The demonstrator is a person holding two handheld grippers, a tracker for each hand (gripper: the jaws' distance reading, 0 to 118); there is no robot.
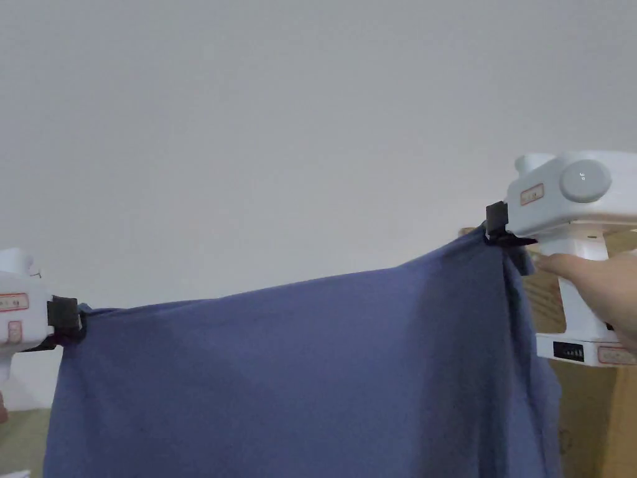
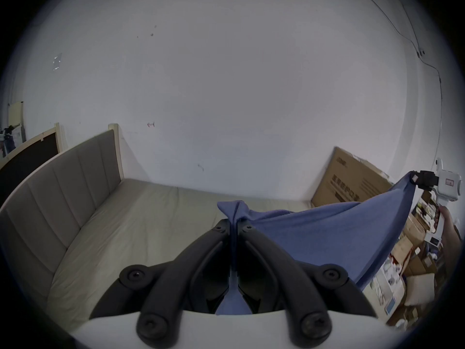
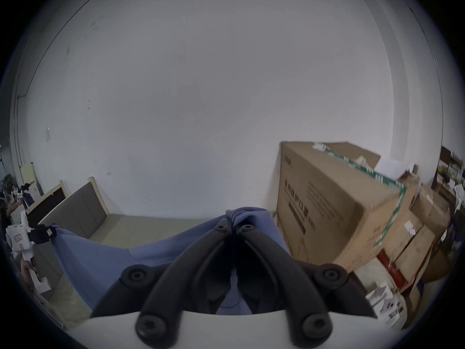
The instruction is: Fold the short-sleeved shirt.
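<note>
I hold the blue short-sleeved shirt (image 1: 298, 367) up in the air, stretched between my 2 tongs. In the head view its top edge runs from the lower left of the frame up to the right, and the cloth hangs down past the bottom edge in front of a plain white wall (image 1: 280, 124).

My left tongs (image 1: 65, 318) sit at the left edge of the head view, clenched on the shirt's left upper corner. In the left gripper view the 2 black jaws are pressed together at the middle of the frame, and a small bunch of blue cloth (image 2: 235, 209) pokes out above their tips. From there the shirt spreads to the right of that frame, toward the other tongs at the far right.

My right tongs (image 1: 505, 233) are at the right of the head view, higher than the left, clamped on the shirt's right upper corner. My right hand (image 1: 597, 286) grips the white handle below them. In the right gripper view the jaws are closed with a fold of blue cloth (image 3: 247, 216) caught between their tips.

Below the shirt lies a bed (image 2: 113, 228) with a grey padded headboard (image 2: 63, 183). A large cardboard box (image 3: 334, 203) stands at the right of the right gripper view.
</note>
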